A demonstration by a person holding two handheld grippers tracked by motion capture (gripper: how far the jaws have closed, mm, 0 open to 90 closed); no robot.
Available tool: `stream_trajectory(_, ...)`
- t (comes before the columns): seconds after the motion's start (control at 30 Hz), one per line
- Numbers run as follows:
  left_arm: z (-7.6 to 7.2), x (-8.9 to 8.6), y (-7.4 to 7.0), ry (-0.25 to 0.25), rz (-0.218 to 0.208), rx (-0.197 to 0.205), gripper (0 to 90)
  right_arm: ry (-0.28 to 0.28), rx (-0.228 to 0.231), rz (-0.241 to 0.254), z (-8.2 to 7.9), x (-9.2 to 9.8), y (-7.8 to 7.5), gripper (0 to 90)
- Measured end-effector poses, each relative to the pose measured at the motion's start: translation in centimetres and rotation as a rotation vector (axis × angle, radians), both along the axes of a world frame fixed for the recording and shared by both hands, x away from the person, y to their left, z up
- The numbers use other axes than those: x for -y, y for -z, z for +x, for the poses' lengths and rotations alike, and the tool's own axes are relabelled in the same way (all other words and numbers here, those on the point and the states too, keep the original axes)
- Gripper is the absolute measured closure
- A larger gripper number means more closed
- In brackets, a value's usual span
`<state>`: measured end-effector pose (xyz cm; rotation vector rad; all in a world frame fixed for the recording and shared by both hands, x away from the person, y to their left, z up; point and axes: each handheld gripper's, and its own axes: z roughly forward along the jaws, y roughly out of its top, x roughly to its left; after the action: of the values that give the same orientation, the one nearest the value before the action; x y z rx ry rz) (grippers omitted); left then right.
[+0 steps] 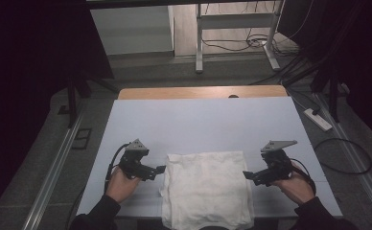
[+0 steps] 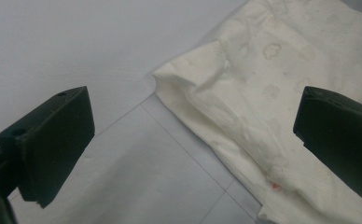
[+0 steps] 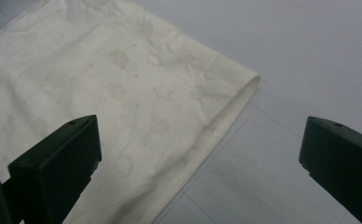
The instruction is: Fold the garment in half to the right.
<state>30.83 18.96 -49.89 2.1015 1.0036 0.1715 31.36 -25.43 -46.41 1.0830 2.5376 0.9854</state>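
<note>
A folded white cloth (image 1: 206,188) with a faint printed pattern lies at the near middle of the table (image 1: 198,124), its near end hanging over the front edge. My left gripper (image 1: 159,169) sits open just off the cloth's left edge, jaws wide apart with nothing between them. In the left gripper view the cloth (image 2: 281,93) has its folded far corner ahead and its edge running under the right jaw. My right gripper (image 1: 247,175) is open at the cloth's right edge. In the right gripper view the cloth (image 3: 123,93) spreads under the left jaw, bare table under the right.
The table has a pale blue-grey top with a wooden strip (image 1: 203,92) along its far edge. Beyond it stand a white desk frame (image 1: 237,28) and cables on the floor. A power strip (image 1: 318,120) lies on the floor to the right.
</note>
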Motion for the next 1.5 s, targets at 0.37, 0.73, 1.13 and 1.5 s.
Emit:
stream_trajectory(0.37, 2.7, 1.6, 0.4, -0.001, 0.028, -0.017, 0.0, 0.021, -0.007, -0.018, 2.7, -0.7, 0.8, 0.0)
stream_trajectory(0.73, 4.7, 2.9, 0.8, -0.002, 0.043, -0.027, 0.0, 0.07, -0.025, -0.058, 5.9, -1.3, 1.5, 0.0)
stream_trajectory(1.13, 6.4, 3.2, 1.3, -0.016, 0.074, -0.039, 0.0, 0.106, -0.043, -0.092, 8.5, -2.5, 1.9, 0.0)
stream_trajectory(1.5, 6.8, 3.1, 2.8, -0.046, 0.144, -0.053, 0.0, 0.114, -0.062, -0.147, 9.4, -2.6, 3.1, 0.0)
